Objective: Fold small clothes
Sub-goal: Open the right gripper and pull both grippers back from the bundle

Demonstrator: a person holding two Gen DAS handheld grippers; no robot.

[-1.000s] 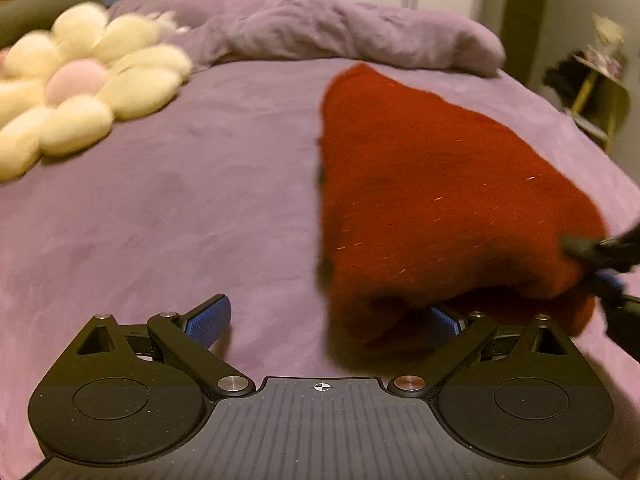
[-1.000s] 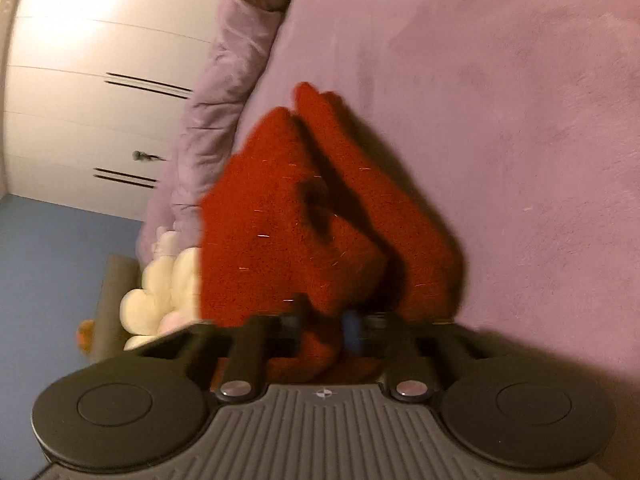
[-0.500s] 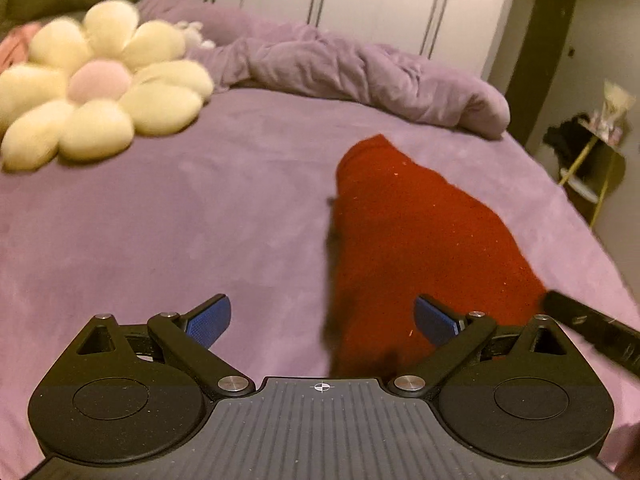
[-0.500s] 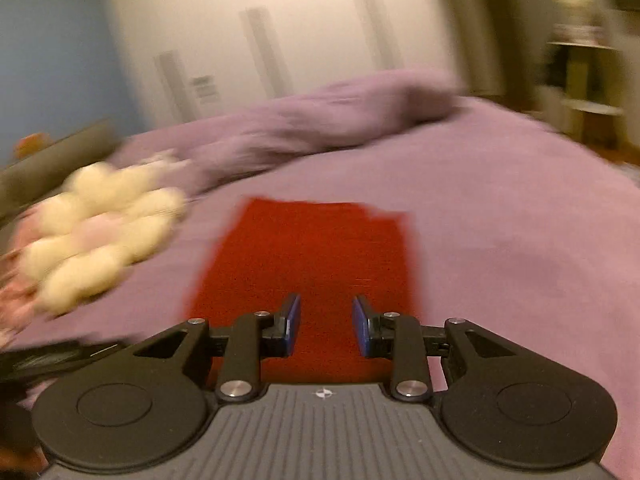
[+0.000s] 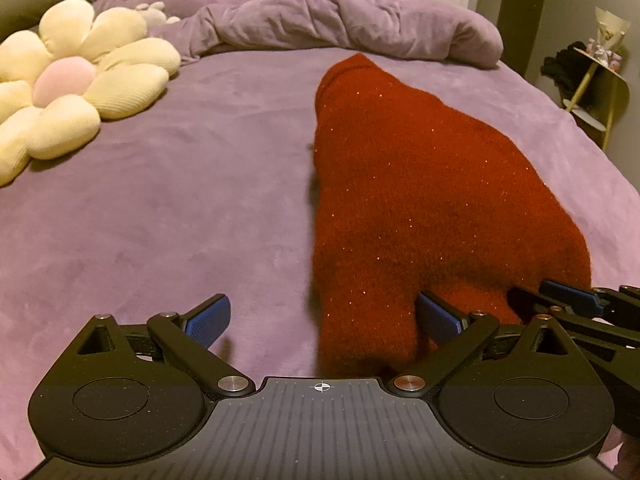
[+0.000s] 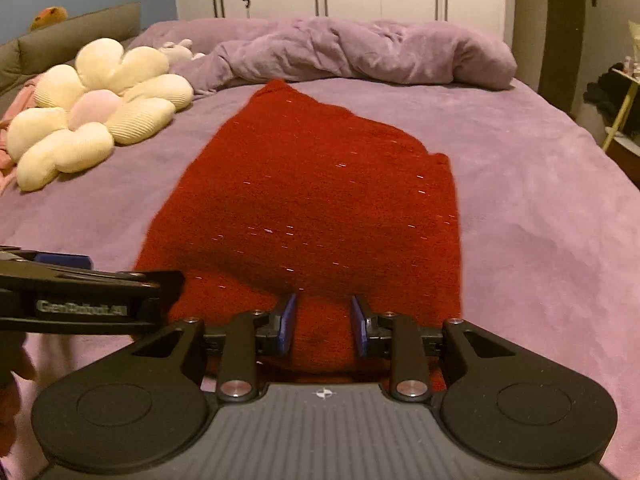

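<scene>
From my left wrist camera, my left gripper (image 5: 322, 318) is spread wide over the near edge of the purple velvety bed cover (image 5: 168, 200), its right pad touching the fuzzy red knitted garment (image 5: 420, 200), gripping nothing. From my right wrist camera, my right gripper (image 6: 323, 324) stands partly open, empty, over the garment's (image 6: 316, 200) near hem; the left gripper (image 6: 80, 292) sits beside it.

One red knit garment (image 5: 420, 200) on the bed (image 5: 180, 220), one flower cushion (image 5: 76, 88), one rumpled purple blanket (image 5: 340, 20), and two grippers: left (image 5: 324, 316), right (image 6: 323, 324).
</scene>
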